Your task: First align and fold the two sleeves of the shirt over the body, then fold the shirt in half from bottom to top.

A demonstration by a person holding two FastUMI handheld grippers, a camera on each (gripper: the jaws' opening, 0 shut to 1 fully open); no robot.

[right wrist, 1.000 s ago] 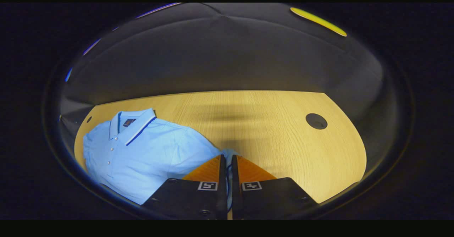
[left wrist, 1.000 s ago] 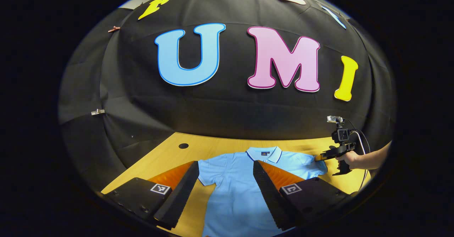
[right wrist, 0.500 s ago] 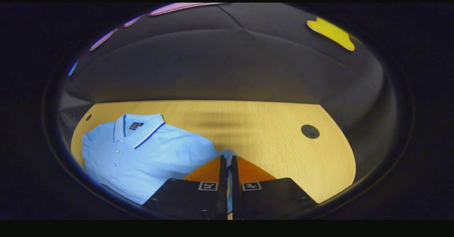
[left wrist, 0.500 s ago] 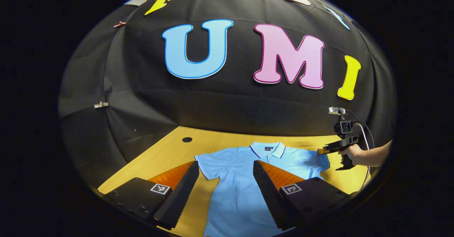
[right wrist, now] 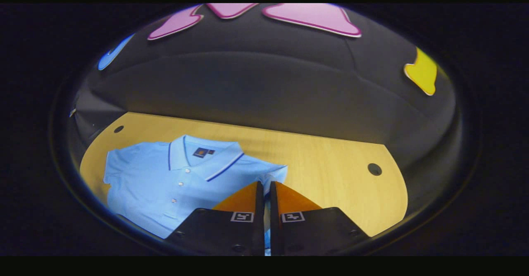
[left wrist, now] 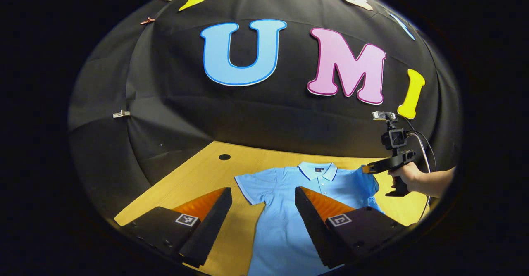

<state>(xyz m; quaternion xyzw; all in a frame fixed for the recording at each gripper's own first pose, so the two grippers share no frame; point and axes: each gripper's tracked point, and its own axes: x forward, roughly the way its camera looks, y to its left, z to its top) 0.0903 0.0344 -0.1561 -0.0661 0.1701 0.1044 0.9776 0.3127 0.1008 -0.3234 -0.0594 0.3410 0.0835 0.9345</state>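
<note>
A light blue polo shirt (left wrist: 285,197) lies front-up on the wooden table (left wrist: 198,181), collar toward the wall. In the left gripper view my left gripper (left wrist: 263,193) hovers open above the shirt's body, its fingers wide apart, holding nothing. Its near sleeve (left wrist: 250,183) lies flat. In the same view the right gripper (left wrist: 365,169), held by a hand (left wrist: 407,174), has the far sleeve lifted off the table. In the right gripper view my right gripper (right wrist: 266,183) is shut on that sleeve's edge (right wrist: 276,172), and the shirt (right wrist: 165,181) spreads to the left.
Two round cable holes sit in the table (right wrist: 330,160): one at the far left corner (left wrist: 224,157), one to the right of the shirt (right wrist: 375,169). The black cloth wall (left wrist: 264,115) rises right behind the table. A cable (left wrist: 421,143) trails from the right gripper.
The right gripper has lifted the sleeve off the table and carried it inward toward the collar. My left gripper has stayed open, its view drifting a little left.
</note>
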